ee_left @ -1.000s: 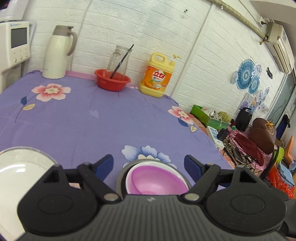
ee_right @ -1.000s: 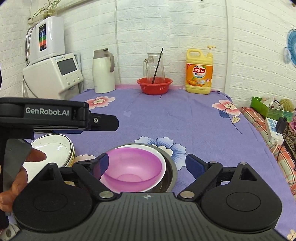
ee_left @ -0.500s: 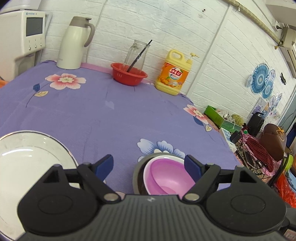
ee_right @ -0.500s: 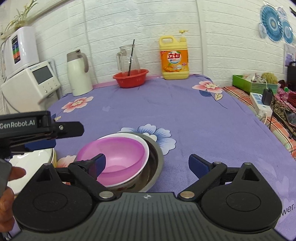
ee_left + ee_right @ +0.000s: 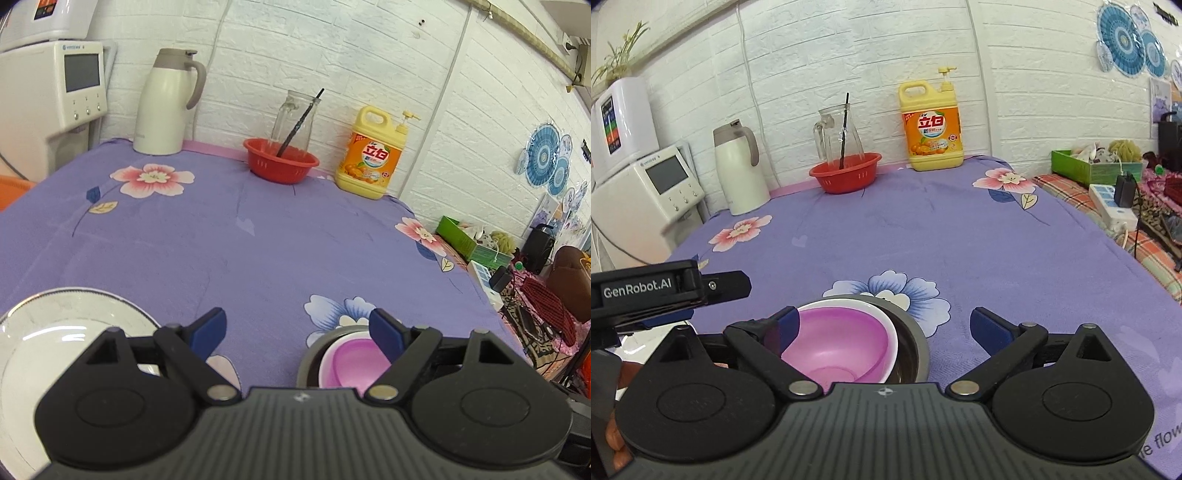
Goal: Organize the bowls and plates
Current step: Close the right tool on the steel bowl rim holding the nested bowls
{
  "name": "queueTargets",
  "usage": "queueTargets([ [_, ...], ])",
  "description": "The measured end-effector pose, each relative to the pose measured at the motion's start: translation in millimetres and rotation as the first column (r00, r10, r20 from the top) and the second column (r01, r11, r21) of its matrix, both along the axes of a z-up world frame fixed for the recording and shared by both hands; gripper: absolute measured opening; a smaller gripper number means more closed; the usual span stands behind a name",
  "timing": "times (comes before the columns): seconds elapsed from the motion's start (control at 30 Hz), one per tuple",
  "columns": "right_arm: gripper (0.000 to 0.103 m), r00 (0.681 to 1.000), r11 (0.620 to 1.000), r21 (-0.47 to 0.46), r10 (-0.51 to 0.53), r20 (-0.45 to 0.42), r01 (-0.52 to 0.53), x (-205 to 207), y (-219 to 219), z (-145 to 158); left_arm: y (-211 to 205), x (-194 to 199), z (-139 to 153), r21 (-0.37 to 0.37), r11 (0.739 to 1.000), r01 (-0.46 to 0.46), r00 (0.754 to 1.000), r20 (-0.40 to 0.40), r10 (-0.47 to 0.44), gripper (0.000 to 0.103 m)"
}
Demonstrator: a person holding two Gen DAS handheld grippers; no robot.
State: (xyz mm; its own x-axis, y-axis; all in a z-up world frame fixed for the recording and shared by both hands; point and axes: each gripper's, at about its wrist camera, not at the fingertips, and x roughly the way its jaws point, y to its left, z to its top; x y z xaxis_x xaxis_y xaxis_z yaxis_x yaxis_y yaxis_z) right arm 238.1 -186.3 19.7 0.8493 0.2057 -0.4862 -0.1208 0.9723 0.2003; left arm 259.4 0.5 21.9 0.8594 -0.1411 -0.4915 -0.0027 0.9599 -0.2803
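Both tongs gape wide and hold nothing, the left gripper (image 5: 297, 326) between the white plate (image 5: 48, 332) and the pink bowl (image 5: 836, 345) nested in a steel bowl (image 5: 916, 354), the right gripper (image 5: 882, 326) over those bowls, on a flowered purple tablecloth (image 5: 923, 236) before a white brick wall (image 5: 868, 55).

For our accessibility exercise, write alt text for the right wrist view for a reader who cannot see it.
An open right gripper hovers over a pink bowl nested in a white bowl inside a metal bowl on a purple floral tablecloth. A red basket, yellow detergent bottle and white kettle line the brick wall behind.
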Motion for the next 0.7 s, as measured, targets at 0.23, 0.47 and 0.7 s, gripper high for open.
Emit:
queueTargets([
  [0.23, 0.103, 0.999, 0.999, -0.036, 0.016, -0.04, -0.017, 6, 1, -4, -5, 4, 0, 0.0, 1.0, 0.001, 1.0, -0.018, -0.001, 0.082],
  [0.47, 0.103, 1.0, 0.999, -0.036, 0.006, -0.007, -0.007, -5, 0, 3, -1, -15, 6, -0.024, 1.0, 0.018, 1.0, 0.005, -0.018, 0.082],
  [0.7, 0.103, 1.0, 1.0, 0.0, -0.007, 0.025, 0.007, -27, 2, 8, 6, -37, 11, -0.028, 0.998, 0.048, 0.999, 0.024, -0.047, 0.082],
])
